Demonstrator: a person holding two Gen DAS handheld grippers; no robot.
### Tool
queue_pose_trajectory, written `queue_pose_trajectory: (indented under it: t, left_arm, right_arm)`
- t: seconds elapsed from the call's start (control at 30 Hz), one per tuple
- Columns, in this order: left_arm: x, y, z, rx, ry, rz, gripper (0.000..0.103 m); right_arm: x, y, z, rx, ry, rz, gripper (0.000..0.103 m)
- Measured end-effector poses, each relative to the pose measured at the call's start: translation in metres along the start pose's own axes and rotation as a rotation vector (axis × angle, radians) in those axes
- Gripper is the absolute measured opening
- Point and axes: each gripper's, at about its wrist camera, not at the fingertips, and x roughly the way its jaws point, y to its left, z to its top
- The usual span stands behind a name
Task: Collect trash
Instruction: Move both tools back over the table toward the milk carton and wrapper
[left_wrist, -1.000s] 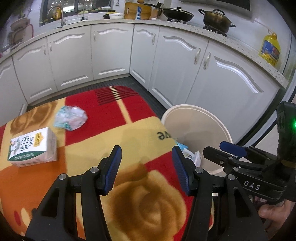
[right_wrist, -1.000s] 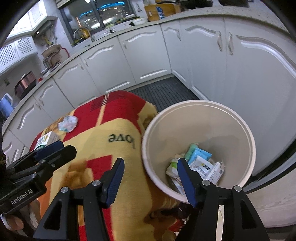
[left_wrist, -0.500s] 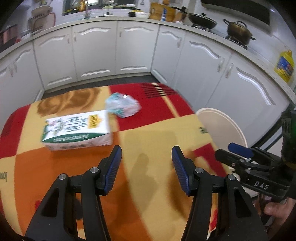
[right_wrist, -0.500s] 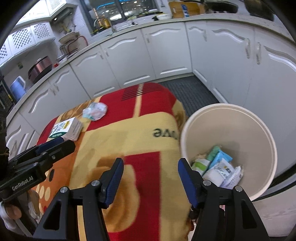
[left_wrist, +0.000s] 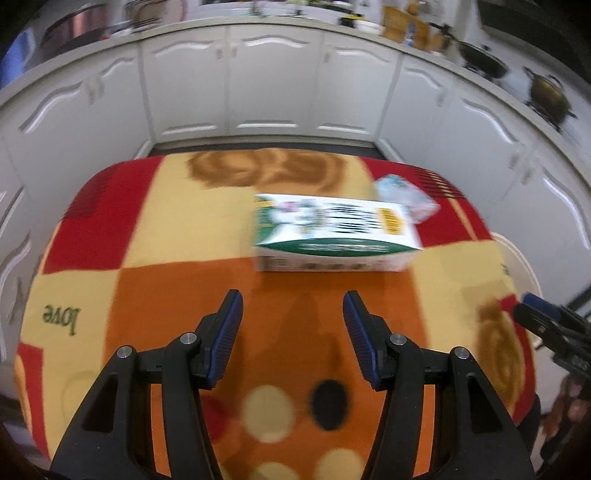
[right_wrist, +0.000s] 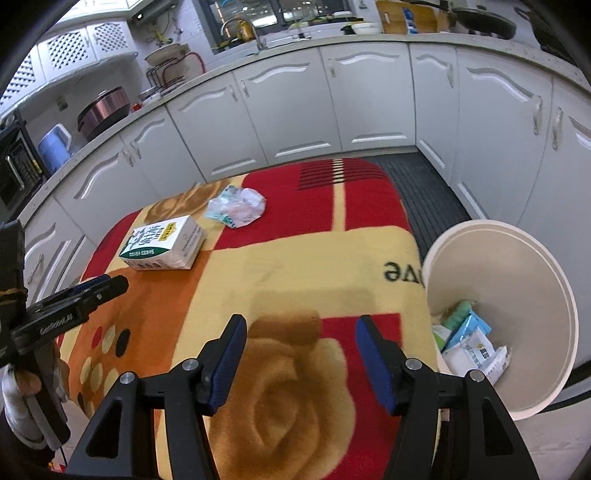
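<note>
On the blanket (left_wrist: 177, 236), ahead of our empty, parted left gripper (left_wrist: 293, 341), lies the carton (left_wrist: 332, 236). We align the jaws across its narrow width before closing; the right gripper (right_wrist: 300, 360) hangs open, empty, beside the bin (right_wrist: 517, 258).

One carton (right_wrist: 162, 243), one wrapper (right_wrist: 238, 206) (crumpled)

black hand-held gripper (left_wrist: 292, 334), blue ribbed pads (left_wrist: 226, 338), silver screws (left_wrist: 189, 338)
</note>
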Motion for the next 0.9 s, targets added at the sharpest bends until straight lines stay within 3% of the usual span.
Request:
queue_pose_trajectory:
  t: [0.3,0.67,0.9]
  left_arm:
    - [0.026,0.04,0.012,-0.116,0.036,0.07,0.055]
    - [0.056,0.049,0.045,-0.144,0.028,0.074,0.055]
    - [0.081,0.05,0.071,-0.148,0.053,0.023,0.055]
  right_arm:
    - [0.005,0.007,0.002,-0.019,0.012,0.003,0.059]
    - [0.012,0.005,0.006,-0.013,0.024,0.01,0.06]
    - [0.03,0.021,0.024,-0.046,0.022,0.057,0.06]
